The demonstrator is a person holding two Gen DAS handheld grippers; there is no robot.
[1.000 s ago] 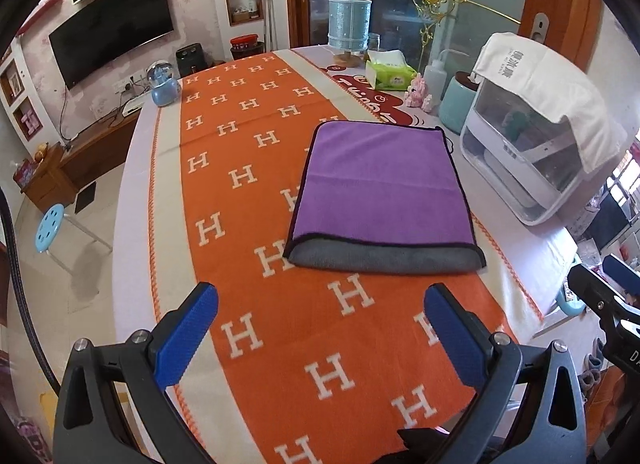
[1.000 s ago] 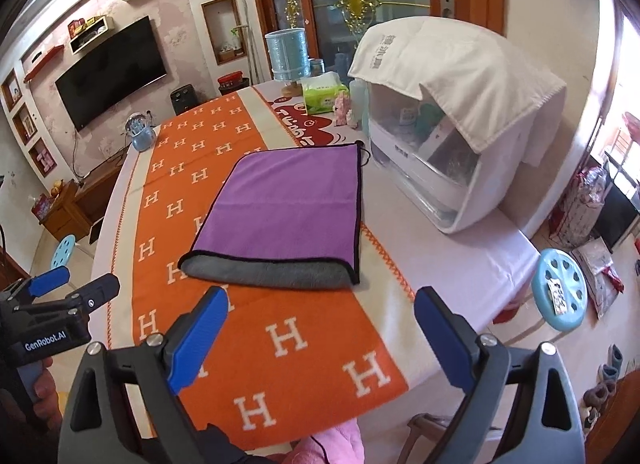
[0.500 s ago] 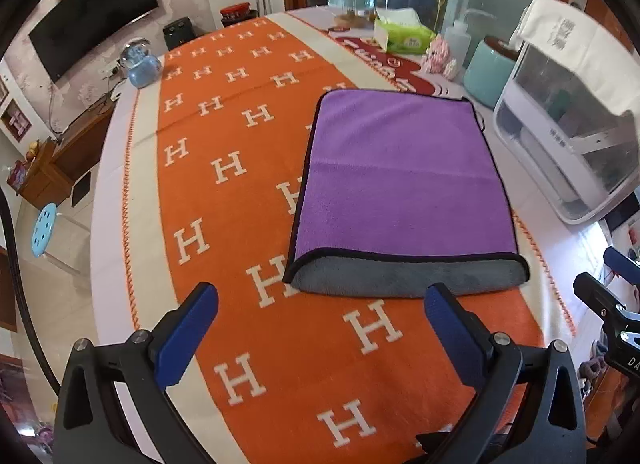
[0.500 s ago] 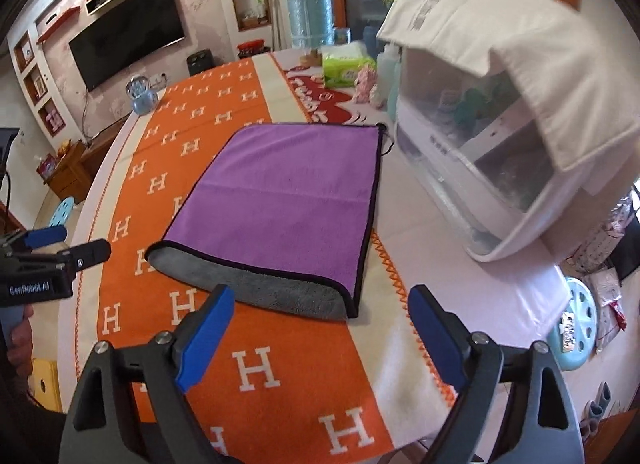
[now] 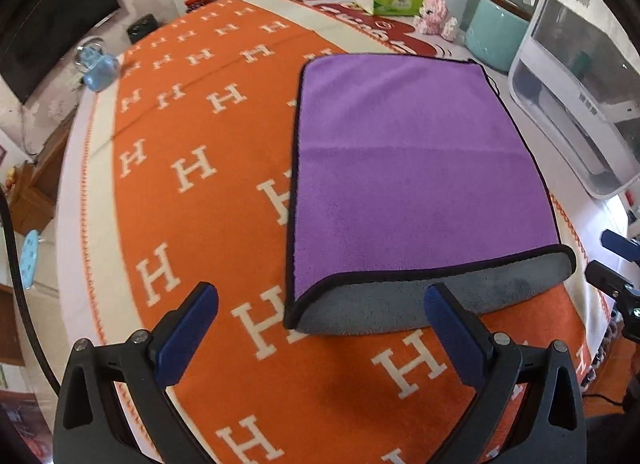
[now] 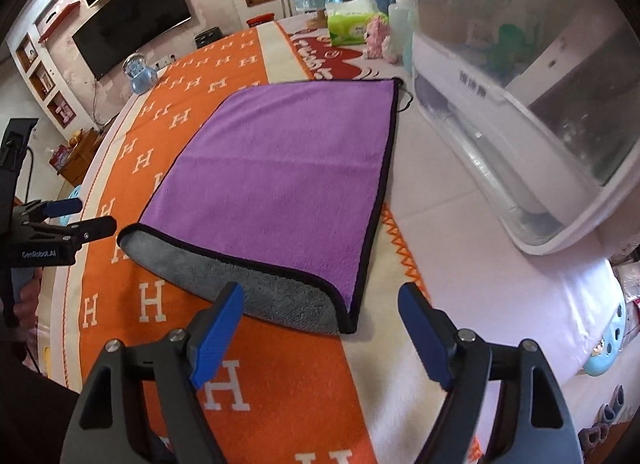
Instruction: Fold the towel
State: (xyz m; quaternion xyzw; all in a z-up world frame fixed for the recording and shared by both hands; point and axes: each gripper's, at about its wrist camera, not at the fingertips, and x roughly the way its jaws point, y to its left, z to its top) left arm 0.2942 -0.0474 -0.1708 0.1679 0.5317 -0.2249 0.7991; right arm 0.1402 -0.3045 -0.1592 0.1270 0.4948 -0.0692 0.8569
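left gripper [image 5: 320, 318] and right gripper [image 6: 320, 318], both wide and empty, frame the towel [image 5: 408, 168] near corners at lower frame (likely pre-grasp for next fold).

Towel [image 5: 416, 168]: purple top, grey underside, black trim. Tablecloth [image 5: 208, 216]: orange, white H pattern, cream border with orange zigzag stitching. Gripper pads [image 6: 218, 334]: blue, on black frames. Tissue pack [image 6: 352, 26]: green and white. Plush toy [image 5: 436, 16]: pink. Appliance [image 6: 520, 136]: white, clear front.
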